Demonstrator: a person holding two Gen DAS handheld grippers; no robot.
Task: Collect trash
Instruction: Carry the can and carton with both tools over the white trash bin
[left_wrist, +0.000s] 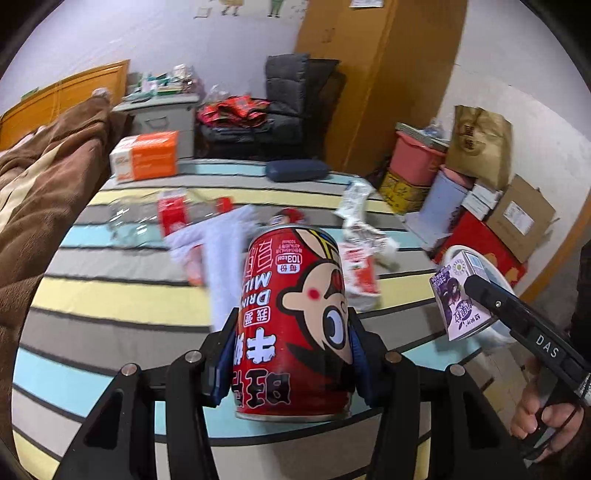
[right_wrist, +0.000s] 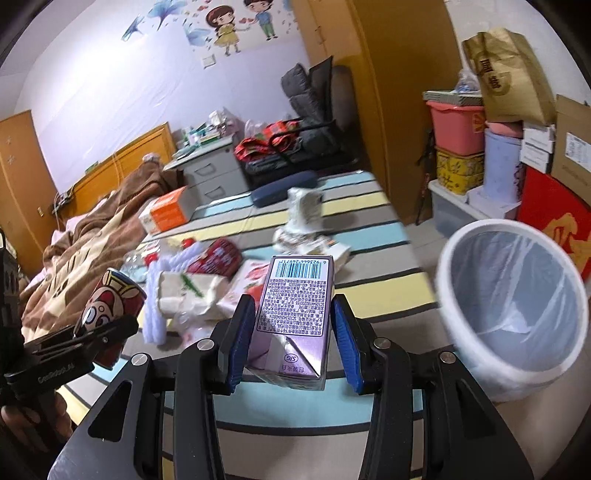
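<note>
My left gripper (left_wrist: 291, 343) is shut on a red drink can (left_wrist: 295, 314) with a cartoon face, held upside down above the striped bed (left_wrist: 110, 295). The can also shows at the left of the right wrist view (right_wrist: 110, 306). My right gripper (right_wrist: 293, 328) is shut on a purple drink carton (right_wrist: 295, 317), also seen in the left wrist view (left_wrist: 460, 295). A white trash bin (right_wrist: 517, 306) with a clear liner stands to the carton's right, beside the bed. Several wrappers, a white packet (right_wrist: 188, 291) and a red pouch (right_wrist: 216, 258) lie in a heap on the bed.
A brown blanket (right_wrist: 92, 251) covers the bed's left side. An orange box (right_wrist: 170, 210) and a dark blue case (right_wrist: 284, 192) lie at the far end. Stacked boxes, a pink tub (right_wrist: 458, 125) and a paper bag (right_wrist: 509, 77) stand along the right wall.
</note>
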